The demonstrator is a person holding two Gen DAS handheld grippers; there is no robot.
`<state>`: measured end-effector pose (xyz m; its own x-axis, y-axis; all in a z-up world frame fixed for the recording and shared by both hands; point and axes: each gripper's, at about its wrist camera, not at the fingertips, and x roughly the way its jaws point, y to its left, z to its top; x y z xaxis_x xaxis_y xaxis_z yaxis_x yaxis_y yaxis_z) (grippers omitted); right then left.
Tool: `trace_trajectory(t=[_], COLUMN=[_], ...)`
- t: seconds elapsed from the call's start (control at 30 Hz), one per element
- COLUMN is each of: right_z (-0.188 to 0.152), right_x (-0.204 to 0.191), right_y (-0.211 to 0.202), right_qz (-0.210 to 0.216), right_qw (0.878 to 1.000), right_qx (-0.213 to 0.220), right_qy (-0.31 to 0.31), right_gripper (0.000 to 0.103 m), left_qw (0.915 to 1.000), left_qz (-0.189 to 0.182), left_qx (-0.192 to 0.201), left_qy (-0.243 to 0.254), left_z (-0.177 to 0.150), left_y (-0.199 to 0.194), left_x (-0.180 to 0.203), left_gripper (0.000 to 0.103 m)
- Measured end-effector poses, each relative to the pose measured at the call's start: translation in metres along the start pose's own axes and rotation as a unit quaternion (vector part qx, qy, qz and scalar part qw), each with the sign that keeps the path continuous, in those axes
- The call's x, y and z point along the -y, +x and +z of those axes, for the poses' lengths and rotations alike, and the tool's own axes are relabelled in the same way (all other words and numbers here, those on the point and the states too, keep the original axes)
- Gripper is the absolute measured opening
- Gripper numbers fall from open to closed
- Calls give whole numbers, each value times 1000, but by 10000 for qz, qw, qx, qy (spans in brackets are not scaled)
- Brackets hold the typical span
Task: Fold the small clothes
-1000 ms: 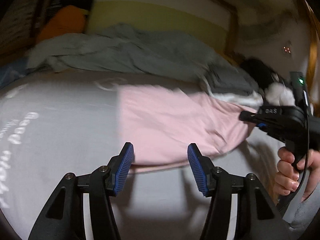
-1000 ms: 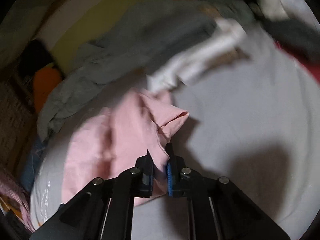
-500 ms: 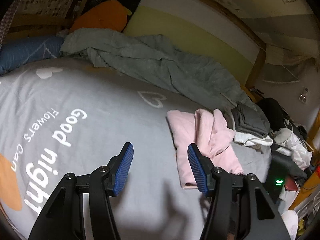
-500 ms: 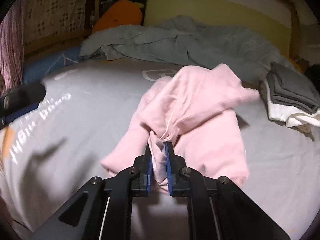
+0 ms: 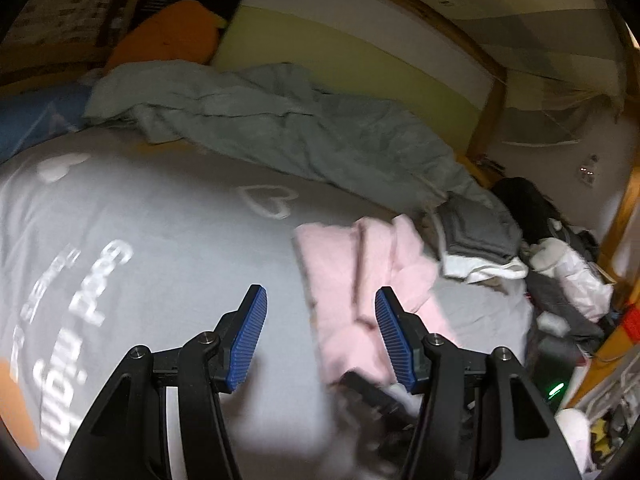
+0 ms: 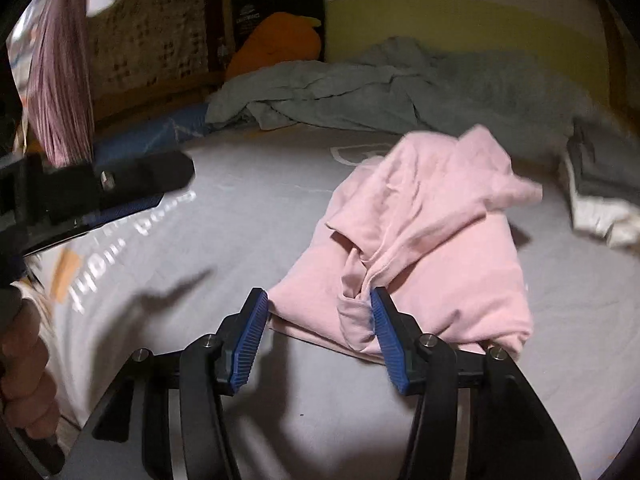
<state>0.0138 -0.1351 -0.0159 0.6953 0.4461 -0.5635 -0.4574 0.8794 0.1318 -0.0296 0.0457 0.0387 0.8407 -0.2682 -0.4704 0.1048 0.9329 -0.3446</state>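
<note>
Nearest us on the grey bed sheet (image 6: 280,216), our right gripper (image 6: 316,336) is opening, its jaws spreading off the pink garment (image 6: 432,236); a fold edge lies against one pad, unclamped, probably a release after laying the fold over. Our left gripper (image 5: 320,340) hangs half open, empty, above the sheet beside the garment. Farther back, only the left view shows the folded grey-and-white stack (image 5: 476,240) in full; only the right view shows the left gripper from outside.
</note>
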Motion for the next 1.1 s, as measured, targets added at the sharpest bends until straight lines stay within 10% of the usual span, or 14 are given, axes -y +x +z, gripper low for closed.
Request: trace_trajectory(t=[0.27,0.57,0.7,0.77,0.9,1.1], right_z=[-8,-10,-12,-13,-14,-16], right_x=[4,-9,-6,-7,-7,-6], right_y=[8,9,5,5,6,4], right_qz=[7,-289,-262,-283,-256,-254], right_qw=[9998,9994,9994,9993,9993,9993], right_qx=[110,161,236,242,251,260], right_qy=[175,-69,49,26,58,72], right_gripper=[54,54,54,54,54,54], left_qw=[9651,8779,8798,9014,9424,9454], left_qz=[-719,-1248,-670,-345,164,-248], left_qx=[-1753,-3885,-3769,-3393,-2436,-2535], left_qy=[1809,2507,2818,2667,2284,2033], left_z=[84,50,37,47,81,92], left_y=[85,207,226,223,198,184], left_x=[89,152,153,146,122,87], left_gripper=[54,50,25,2,0,0])
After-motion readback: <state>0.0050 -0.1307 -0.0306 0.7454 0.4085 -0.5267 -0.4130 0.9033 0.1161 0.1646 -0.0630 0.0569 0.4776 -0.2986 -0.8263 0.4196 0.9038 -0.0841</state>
